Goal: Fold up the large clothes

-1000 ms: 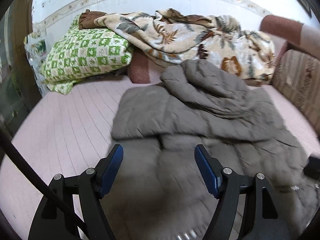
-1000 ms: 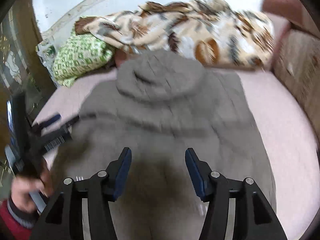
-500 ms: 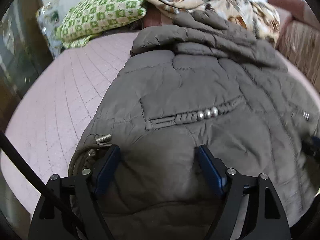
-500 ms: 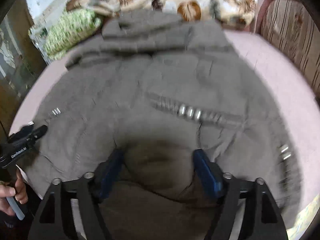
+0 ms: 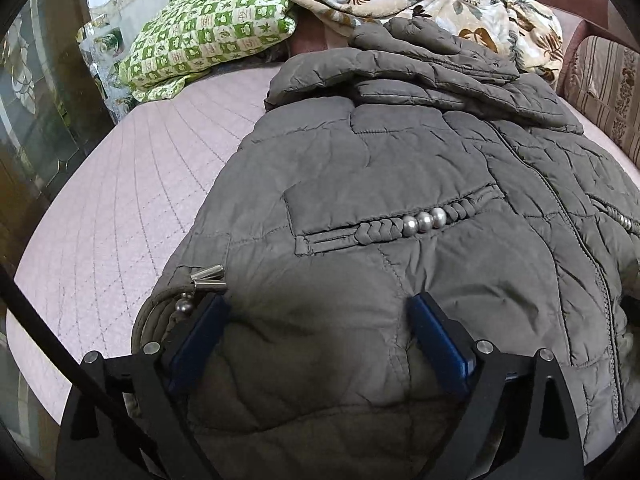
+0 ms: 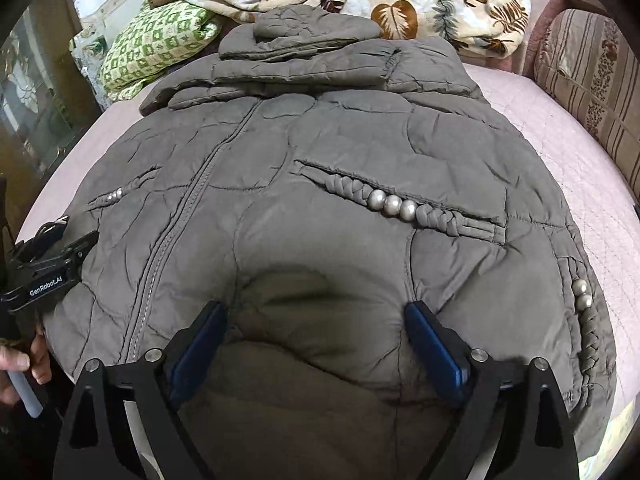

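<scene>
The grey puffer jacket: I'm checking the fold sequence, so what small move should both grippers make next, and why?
Probably close both on the hem. The grey puffer jacket lies flat, front up, on the pink bedcover. The left gripper and right gripper each have jaws that have just been opening and now stand wide, with the near edge of the padded fabric bulging between them, not yet pinched.

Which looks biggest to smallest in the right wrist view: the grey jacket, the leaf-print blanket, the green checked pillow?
1. Grey jacket, though it lies nearest the camera.
2. Leaf-print blanket, partly cut off.
3. Green checked pillow.
</scene>
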A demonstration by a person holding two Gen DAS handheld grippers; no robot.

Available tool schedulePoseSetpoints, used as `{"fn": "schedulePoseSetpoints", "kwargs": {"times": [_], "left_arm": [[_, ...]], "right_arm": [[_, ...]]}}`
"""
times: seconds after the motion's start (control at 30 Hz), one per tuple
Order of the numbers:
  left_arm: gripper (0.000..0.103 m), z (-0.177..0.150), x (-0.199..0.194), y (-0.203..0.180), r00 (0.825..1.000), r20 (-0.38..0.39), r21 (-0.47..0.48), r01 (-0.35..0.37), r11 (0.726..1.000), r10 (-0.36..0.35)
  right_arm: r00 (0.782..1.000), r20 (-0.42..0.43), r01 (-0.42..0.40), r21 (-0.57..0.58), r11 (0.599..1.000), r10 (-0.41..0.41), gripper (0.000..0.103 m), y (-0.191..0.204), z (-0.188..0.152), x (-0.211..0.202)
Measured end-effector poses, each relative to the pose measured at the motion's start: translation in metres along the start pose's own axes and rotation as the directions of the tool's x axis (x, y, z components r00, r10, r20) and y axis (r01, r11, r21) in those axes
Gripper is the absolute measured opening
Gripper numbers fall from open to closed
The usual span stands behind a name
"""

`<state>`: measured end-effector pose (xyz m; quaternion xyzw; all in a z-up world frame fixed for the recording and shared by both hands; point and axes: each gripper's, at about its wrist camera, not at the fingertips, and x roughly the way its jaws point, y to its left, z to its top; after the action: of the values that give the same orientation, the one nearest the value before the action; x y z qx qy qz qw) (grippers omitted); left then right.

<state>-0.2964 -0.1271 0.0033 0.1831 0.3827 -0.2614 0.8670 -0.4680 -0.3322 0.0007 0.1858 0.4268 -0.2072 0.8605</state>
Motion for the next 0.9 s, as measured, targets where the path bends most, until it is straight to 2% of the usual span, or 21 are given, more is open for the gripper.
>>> {"fn": "schedulePoseSetpoints", "kwargs": {"times": [0.2,0.37,0.47,0.57,0.63,0.7,0.77,0.8,0.87,0.9], "left_arm": [[0.096,-0.005,-0.004,0.002,0.999,-0.015,0.021,0.03,0.999,-0.03],[0.096,-0.016,-0.017,0.003,0.999,0.007,0.057,0.031,0.998,-0.032],[0.096,-0.03,-0.031,0.008,0.997,0.057,0.027,0.041,0.999,-0.042],[0.095,-0.039,-0.046,0.013,0.994,0.09,0.017,0.054,0.998,-0.055],[0.095,-0.042,-0.06,0.024,0.991,0.121,-0.003,0.059,0.998,-0.058],[0.095,-0.046,-0.072,0.043,0.989,0.143,-0.057,0.051,0.997,-0.042],[0.095,-0.05,-0.077,0.066,0.99,0.132,-0.142,0.06,0.988,-0.041],[0.095,-0.053,-0.078,0.081,0.991,0.122,-0.212,0.081,0.974,-0.056],[0.09,-0.059,-0.076,0.114,0.992,0.099,-0.358,0.105,0.928,-0.074],[0.08,-0.062,-0.072,0.126,0.992,0.085,-0.415,0.121,0.902,-0.093]], "right_arm": [[1.0,0.015,-0.004,-0.006,1.0,0.004,0.095,0.0,-0.003,-0.001],[1.0,0.022,0.005,-0.014,1.0,-0.004,0.096,0.002,-0.005,-0.002],[1.0,0.021,-0.007,-0.016,1.0,0.007,0.096,0.002,-0.008,-0.007],[0.998,0.033,-0.051,-0.009,0.999,0.051,0.096,-0.002,-0.016,-0.022],[0.986,0.104,-0.136,0.013,0.991,0.134,0.096,-0.009,-0.026,-0.042],[0.96,0.192,-0.221,0.075,0.972,0.203,0.096,-0.028,-0.04,-0.067],[0.944,0.251,-0.258,0.163,0.952,0.212,0.096,-0.054,-0.049,-0.086],[0.938,0.288,-0.262,0.213,0.941,0.195,0.096,-0.068,-0.054,-0.095],[0.927,0.359,-0.237,0.342,0.909,0.107,0.096,-0.104,-0.064,-0.115],[0.928,0.369,-0.214,0.418,0.883,0.051,0.096,-0.123,-0.07,-0.12]]}}
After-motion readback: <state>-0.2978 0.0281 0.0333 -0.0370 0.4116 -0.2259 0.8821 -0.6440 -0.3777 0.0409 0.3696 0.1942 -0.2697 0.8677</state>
